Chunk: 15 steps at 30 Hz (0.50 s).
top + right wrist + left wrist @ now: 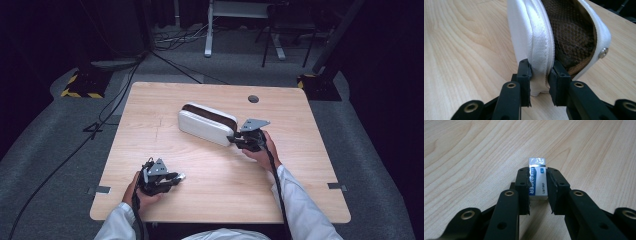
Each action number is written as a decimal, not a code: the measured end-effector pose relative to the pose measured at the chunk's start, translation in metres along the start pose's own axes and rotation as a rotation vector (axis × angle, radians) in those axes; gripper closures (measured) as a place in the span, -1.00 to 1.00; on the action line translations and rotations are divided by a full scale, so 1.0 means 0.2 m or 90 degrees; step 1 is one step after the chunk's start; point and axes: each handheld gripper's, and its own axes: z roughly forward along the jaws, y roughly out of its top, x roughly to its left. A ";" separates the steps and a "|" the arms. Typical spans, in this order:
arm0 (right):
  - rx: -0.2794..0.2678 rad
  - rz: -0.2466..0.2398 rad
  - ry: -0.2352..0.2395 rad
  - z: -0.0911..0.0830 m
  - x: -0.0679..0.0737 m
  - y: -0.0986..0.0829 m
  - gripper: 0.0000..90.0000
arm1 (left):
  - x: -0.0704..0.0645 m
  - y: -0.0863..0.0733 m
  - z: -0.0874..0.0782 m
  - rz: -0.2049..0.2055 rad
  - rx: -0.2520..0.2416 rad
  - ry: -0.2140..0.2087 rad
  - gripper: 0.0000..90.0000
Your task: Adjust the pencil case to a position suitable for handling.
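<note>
left tongs [537, 192] clamp a white eraser [537, 181] w/ blue label, near the worktop's [300, 200] front left corner, just above the wood. right tongs [539, 75] pinch the near end of a white pencil case [534, 37], unzipped w/ brown mesh lining showing; case lies approx mid worktop, toward the back edge. hands well apart.

A white pencil case [207, 124] lies open near the middle of the wooden table [150, 107], the one obstacle on it. Bare wood lies open left of the case, behind it, and in front toward the person.
</note>
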 end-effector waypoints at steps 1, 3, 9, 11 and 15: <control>-0.001 -0.003 0.005 -0.01 0.00 -0.01 0.66 | 0.00 0.00 0.00 0.000 0.000 0.000 0.60; -0.002 -0.010 0.011 -0.04 0.01 -0.03 0.68 | 0.00 0.00 0.00 0.001 0.000 0.000 0.61; -0.006 -0.025 0.028 -0.16 0.02 -0.11 0.71 | 0.00 0.00 0.00 0.001 0.001 0.004 0.61; -0.007 -0.027 0.039 -0.21 0.02 -0.15 0.72 | 0.00 0.00 0.00 -0.005 0.000 0.003 0.61; -0.006 -0.032 0.046 -0.27 0.03 -0.19 0.72 | 0.00 0.01 0.00 -0.008 0.000 0.003 0.61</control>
